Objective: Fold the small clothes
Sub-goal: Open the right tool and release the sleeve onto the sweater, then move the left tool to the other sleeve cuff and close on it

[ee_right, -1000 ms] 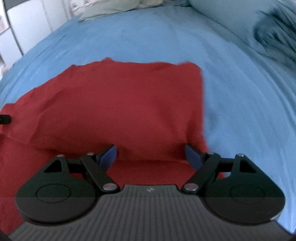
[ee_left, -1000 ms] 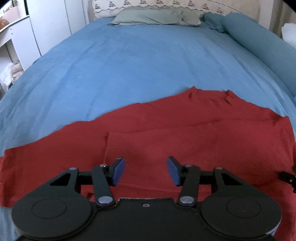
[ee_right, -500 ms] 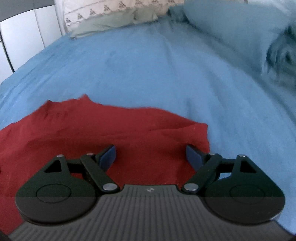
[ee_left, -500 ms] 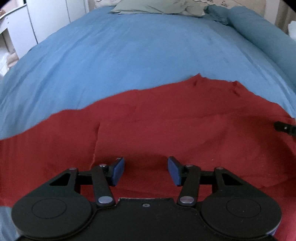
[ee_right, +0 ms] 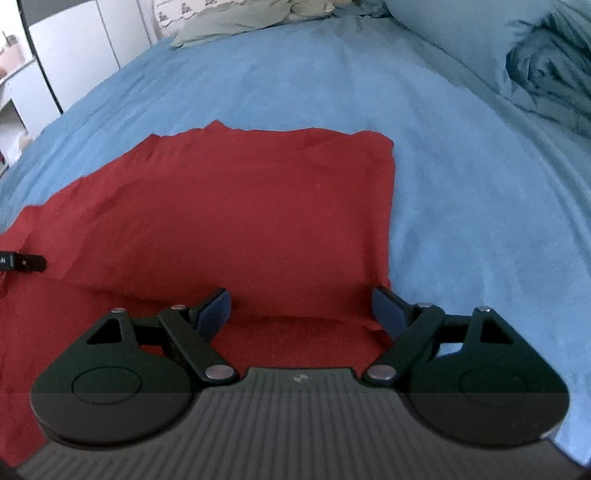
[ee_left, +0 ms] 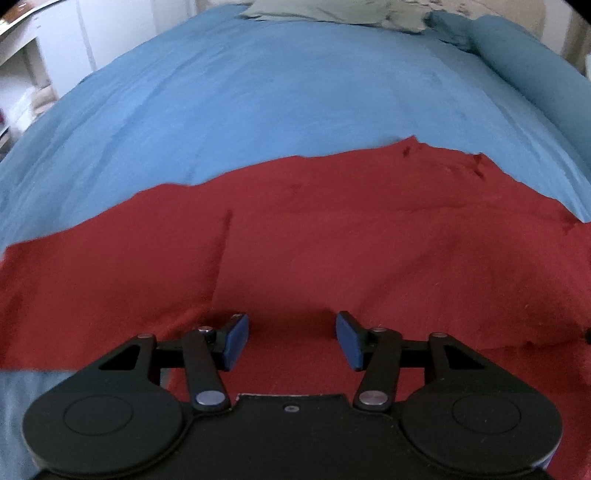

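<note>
A dark red garment (ee_left: 332, 240) lies spread flat on the blue bed cover (ee_left: 277, 92). A fold edge runs up it just left of centre. My left gripper (ee_left: 291, 332) hovers low over the near part of the cloth, open, with nothing pinched between its blue pads (ee_left: 236, 341). In the right wrist view the same red garment (ee_right: 240, 203) ends in a straight right edge. My right gripper (ee_right: 301, 306) stands wide open over that near right corner, its right pad (ee_right: 388, 308) by the edge. A black tip of the left gripper (ee_right: 22, 261) pokes in from the left.
The blue bed cover (ee_right: 461, 184) stretches far beyond the garment. Grey-green pillows (ee_left: 332, 11) and a teal bolster (ee_left: 535, 62) lie at the head. A rumpled blue blanket (ee_right: 546, 74) sits at the far right. White cupboards (ee_right: 74, 55) stand to the left of the bed.
The left gripper has moved forward and lower over the garment, so the cloth fills more of its view. The right gripper swung toward the head of the bed, then back over the garment's right corner.
</note>
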`<action>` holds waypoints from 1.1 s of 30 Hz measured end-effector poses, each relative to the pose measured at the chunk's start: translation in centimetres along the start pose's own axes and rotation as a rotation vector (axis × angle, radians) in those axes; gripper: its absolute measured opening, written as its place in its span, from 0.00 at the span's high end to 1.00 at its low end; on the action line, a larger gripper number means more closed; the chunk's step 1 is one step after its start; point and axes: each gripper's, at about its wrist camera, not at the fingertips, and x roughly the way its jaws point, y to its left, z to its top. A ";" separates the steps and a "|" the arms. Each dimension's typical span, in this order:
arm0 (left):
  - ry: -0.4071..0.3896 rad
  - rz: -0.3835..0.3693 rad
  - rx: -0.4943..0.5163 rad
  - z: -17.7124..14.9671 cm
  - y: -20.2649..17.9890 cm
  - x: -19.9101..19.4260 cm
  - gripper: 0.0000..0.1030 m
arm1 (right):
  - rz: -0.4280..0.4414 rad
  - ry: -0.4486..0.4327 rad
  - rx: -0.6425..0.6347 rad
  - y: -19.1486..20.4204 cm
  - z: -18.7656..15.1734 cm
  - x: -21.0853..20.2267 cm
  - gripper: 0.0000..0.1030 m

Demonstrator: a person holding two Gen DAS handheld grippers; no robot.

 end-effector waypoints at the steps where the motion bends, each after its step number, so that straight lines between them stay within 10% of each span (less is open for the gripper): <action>1: 0.006 0.012 -0.011 -0.1 0.4 -0.6 0.43 | -0.007 -0.001 -0.013 0.3 0.3 -0.5 0.04; 6: -0.040 0.042 -0.103 -0.3 3.7 -6.6 0.38 | 0.024 -0.070 -0.072 3.7 3.8 -4.9 0.02; 12: -0.106 0.106 -0.244 -0.7 10.2 -13.8 0.00 | 0.026 -0.109 -0.121 11.8 7.3 -10.3 0.00; 26: -0.115 0.145 -0.708 -5.6 34.3 -10.5 0.02 | 0.169 0.003 -0.203 33.0 6.2 -6.5 0.00; 33: -0.082 0.089 -0.854 -7.5 40.3 -5.6 0.39 | 0.227 0.064 -0.174 38.7 4.2 -3.6 0.00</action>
